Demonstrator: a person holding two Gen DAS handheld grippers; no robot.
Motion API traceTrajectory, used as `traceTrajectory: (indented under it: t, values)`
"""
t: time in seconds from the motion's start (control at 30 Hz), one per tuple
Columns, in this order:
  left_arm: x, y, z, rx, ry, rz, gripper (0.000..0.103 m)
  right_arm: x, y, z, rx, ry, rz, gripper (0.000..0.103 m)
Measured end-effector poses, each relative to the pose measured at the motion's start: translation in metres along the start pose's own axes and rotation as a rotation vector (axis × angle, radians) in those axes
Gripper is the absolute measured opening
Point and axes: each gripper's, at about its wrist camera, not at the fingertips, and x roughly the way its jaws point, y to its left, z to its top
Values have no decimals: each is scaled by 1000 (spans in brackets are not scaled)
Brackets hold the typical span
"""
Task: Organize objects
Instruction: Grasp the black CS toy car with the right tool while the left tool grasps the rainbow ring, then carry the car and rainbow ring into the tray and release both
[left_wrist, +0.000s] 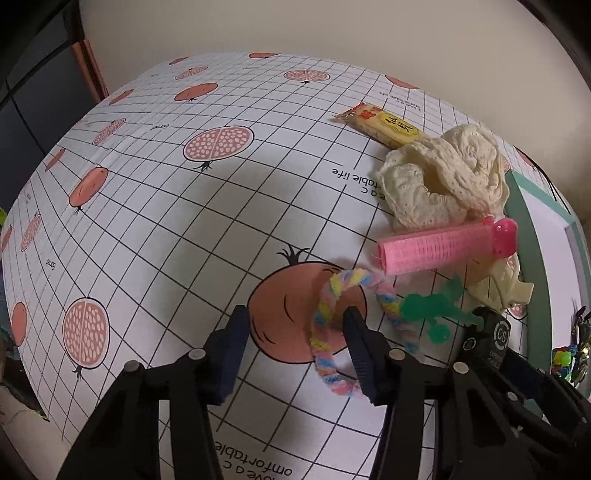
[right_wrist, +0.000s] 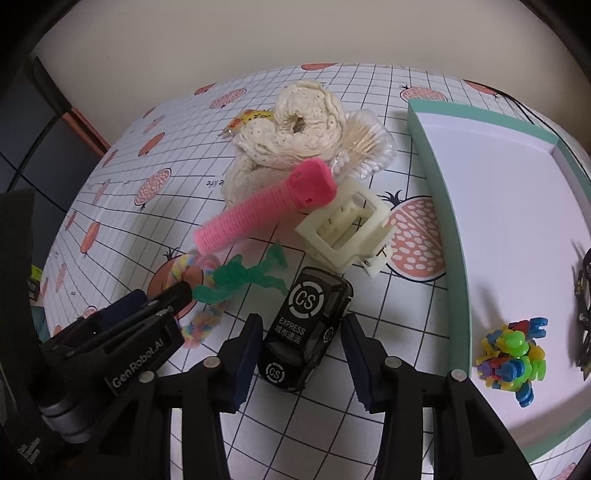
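My left gripper (left_wrist: 295, 314) points down at the tablecloth, jaws apart. A pastel twisted pipe cleaner (left_wrist: 321, 321) loops around its right finger, one strand lying between the pads, which do not pinch it. My right gripper (right_wrist: 302, 317) straddles a black toy car (right_wrist: 303, 332) marked "CS EXPRESS", and both pads sit against the car's sides. The car (left_wrist: 491, 336) also shows at the lower right of the left wrist view. A green pipe-cleaner figure (right_wrist: 236, 277) lies between the two grippers.
A pink hair roller (right_wrist: 258, 214), cream hair claw (right_wrist: 343, 229), lace cloth (right_wrist: 295, 129), cotton swab pack (right_wrist: 365, 144) and snack bar (left_wrist: 384, 123) crowd behind. A teal-walled box (right_wrist: 443, 206) on the right holds colourful plastic pieces (right_wrist: 513, 354). A wall backs the table.
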Motion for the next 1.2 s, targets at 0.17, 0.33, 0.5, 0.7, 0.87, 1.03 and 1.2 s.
traceTrajectory:
  t: [0.17, 0.33, 0.5, 0.7, 0.87, 1.03, 1.2]
  values:
    - [-1, 1, 1, -16, -6, -9, 40, -1, -4, 0, 13, 3, 11, 44]
    - [-1, 9, 3, -40, -3, -29, 9, -1, -5, 0, 9, 12, 20, 41]
    - [-2, 20, 3, -95, 4, -61, 7, -4, -6, -1, 5, 17, 16, 40]
    - [-9, 26, 4, -127, -22, -68, 7, -16, -10, 1, 2, -19, 27, 40]
    - [-18, 27, 7, -130, -58, -79, 7, -26, -15, 1, 7, -48, 25, 40]
    - [-34, 27, 9, -134, -112, -96, 7, -42, -18, 3, 8, -107, 35, 40]
    - [-43, 26, 10, -137, -148, -113, 7, -55, -24, 4, 14, -157, 37, 40]
